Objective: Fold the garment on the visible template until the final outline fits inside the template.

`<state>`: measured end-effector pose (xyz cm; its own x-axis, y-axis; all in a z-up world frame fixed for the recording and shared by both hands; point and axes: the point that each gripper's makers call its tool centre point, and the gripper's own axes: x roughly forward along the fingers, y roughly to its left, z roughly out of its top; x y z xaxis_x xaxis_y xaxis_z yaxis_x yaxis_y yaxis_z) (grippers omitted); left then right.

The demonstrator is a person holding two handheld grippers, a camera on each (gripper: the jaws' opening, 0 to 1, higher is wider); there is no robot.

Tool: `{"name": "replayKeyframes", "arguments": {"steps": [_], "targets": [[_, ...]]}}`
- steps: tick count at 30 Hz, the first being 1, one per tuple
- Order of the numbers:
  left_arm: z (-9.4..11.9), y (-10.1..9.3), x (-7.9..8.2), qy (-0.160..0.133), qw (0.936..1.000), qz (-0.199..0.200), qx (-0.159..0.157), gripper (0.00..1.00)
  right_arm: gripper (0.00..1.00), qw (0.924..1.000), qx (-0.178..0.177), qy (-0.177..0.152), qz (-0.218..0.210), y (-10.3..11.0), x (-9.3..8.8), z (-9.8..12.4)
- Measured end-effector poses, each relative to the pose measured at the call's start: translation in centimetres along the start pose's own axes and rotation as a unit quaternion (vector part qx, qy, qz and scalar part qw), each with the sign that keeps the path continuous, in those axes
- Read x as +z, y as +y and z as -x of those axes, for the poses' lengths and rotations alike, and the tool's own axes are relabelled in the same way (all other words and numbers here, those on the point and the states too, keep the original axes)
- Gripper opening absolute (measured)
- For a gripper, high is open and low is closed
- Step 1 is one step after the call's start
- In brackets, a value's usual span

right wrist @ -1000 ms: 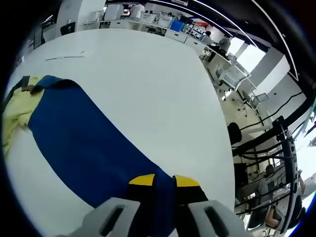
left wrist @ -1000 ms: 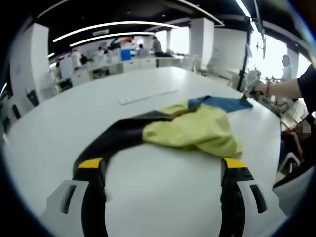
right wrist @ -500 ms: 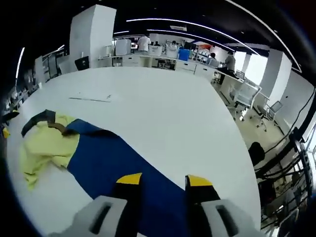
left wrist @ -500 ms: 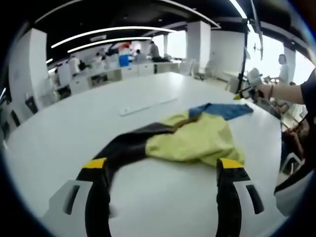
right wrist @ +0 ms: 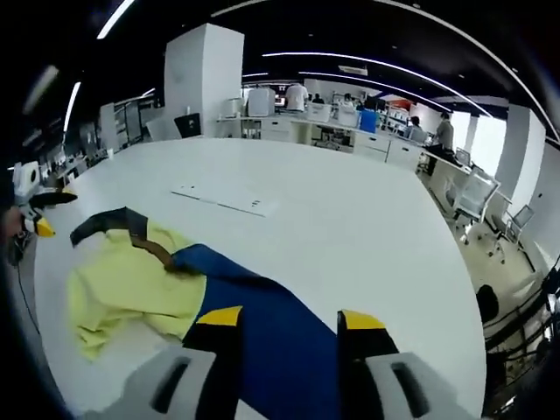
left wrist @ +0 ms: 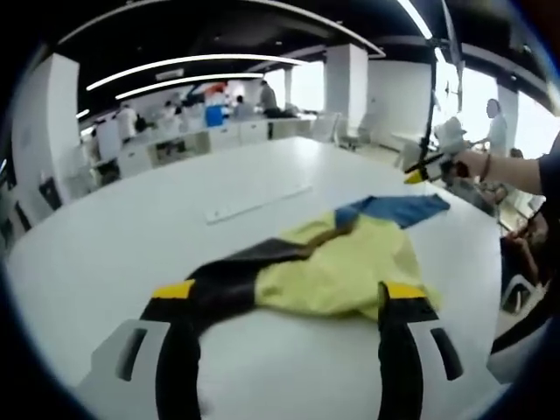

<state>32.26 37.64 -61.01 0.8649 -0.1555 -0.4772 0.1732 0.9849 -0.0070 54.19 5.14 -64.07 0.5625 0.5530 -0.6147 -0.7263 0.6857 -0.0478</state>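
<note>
A large open-plan office is seen, with white pillars, strip lights on a dark ceiling and people at distant desks. In the foreground a wide white bench (left wrist: 131, 236) carries a crumpled garment (left wrist: 341, 262) in three colours: a yellow middle, a black section and a blue section. A thin pale strip (left wrist: 258, 201), possibly a template mark, lies on the bench just beyond the garment; no full template outline can be made out.

In the left gripper view, the left gripper (left wrist: 284, 302) is held low over the bench with its yellow-tipped jaws spread wide and nothing between them; the black section runs toward its left jaw and the yellow hem lies near its right jaw. The right gripper (right wrist: 284, 324) is also shown with jaws apart, positioned above the blue section (right wrist: 262, 306), which extends between and beneath them; whether cloth is touched cannot be told.

The garment is judged to be light, soft and limp, likely to sag and bunch when lifted. A firm pinch at an outer edge or corner of the blue and black ends would probably give the best control for spreading and folding.
</note>
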Motion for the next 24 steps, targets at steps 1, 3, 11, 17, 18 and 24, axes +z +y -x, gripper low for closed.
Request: {"name": "replayKeyframes", "arguments": {"steps": [1,3,11,17,18,24], "targets": [[-0.3,0.1,0.1,-0.001,1.0,-0.001,0.0,0.78,0.39,1.0,0.007,-0.002,0.005,0.5,0.3,-0.2],[-0.9,0.4,0.3,-0.001,1.0,-0.002,0.0,0.77,0.39,0.9998,0.016,-0.005,0.013,1.4,0.8,-0.5],[-3.3,1.4,1.1,-0.006,1.0,0.0,-0.002,0.71,0.38,0.9967,0.066,-0.002,0.047,5.2,1.9,-1.8],[-5.1,1.6,0.6,0.008,0.9999,-0.005,-0.009,0.67,0.37,0.9914,0.099,-0.009,0.085,7.6,2.7,-2.8],[-5.4,1.6,0.5,0.009,0.9998,-0.009,-0.012,0.67,0.37,0.9905,0.101,-0.008,0.093,7.9,2.6,-2.9],[-7.8,2.0,0.2,0.015,0.9997,-0.006,-0.018,0.61,0.34,0.981,0.123,0.007,0.15,9.9,1.8,-4.4]]}}
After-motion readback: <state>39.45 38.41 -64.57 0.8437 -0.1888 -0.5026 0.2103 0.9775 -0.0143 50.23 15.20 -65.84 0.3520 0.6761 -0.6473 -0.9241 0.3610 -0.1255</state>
